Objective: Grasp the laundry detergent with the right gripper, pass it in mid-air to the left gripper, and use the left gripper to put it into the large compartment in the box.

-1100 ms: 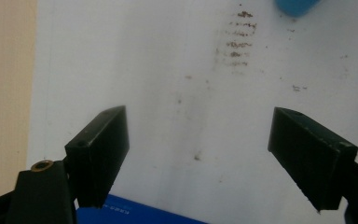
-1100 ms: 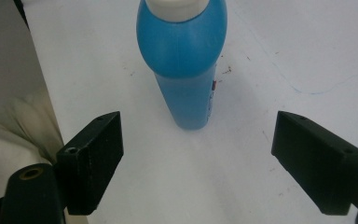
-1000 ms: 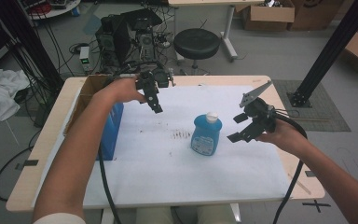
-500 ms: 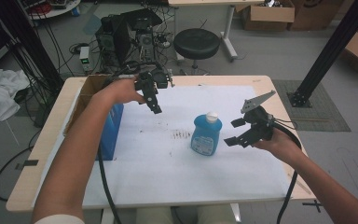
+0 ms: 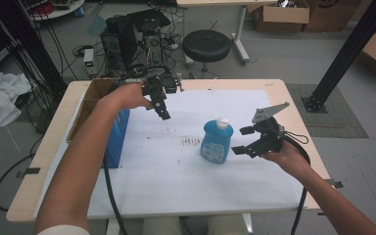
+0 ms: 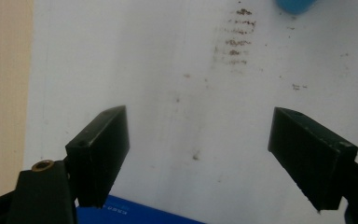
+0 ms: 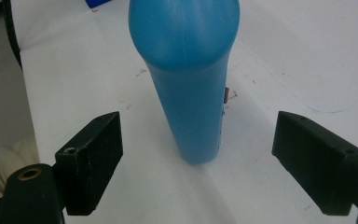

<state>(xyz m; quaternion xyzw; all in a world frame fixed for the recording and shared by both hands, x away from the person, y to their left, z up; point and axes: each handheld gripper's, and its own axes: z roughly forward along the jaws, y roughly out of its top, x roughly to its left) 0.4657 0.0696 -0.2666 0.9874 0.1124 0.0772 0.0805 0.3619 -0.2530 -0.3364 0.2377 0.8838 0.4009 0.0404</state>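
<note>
High view shows a blue bottle [image 5: 216,142] upright on the stained white sheet [image 5: 176,186] covering the wooden table [image 5: 49,161], the right gripper [image 5: 247,142] wide open just beside it, the left gripper [image 5: 162,108] open above the sheet, a black stool [image 5: 206,45] behind on grey floor.

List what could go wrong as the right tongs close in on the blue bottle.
1. The blue bottle stands upright and narrow; a bump from either jaw of the open right tongs could tip it over.
2. The jaws line up near its base, well below its wide shoulder, so it may swing or slip once lifted.
</note>
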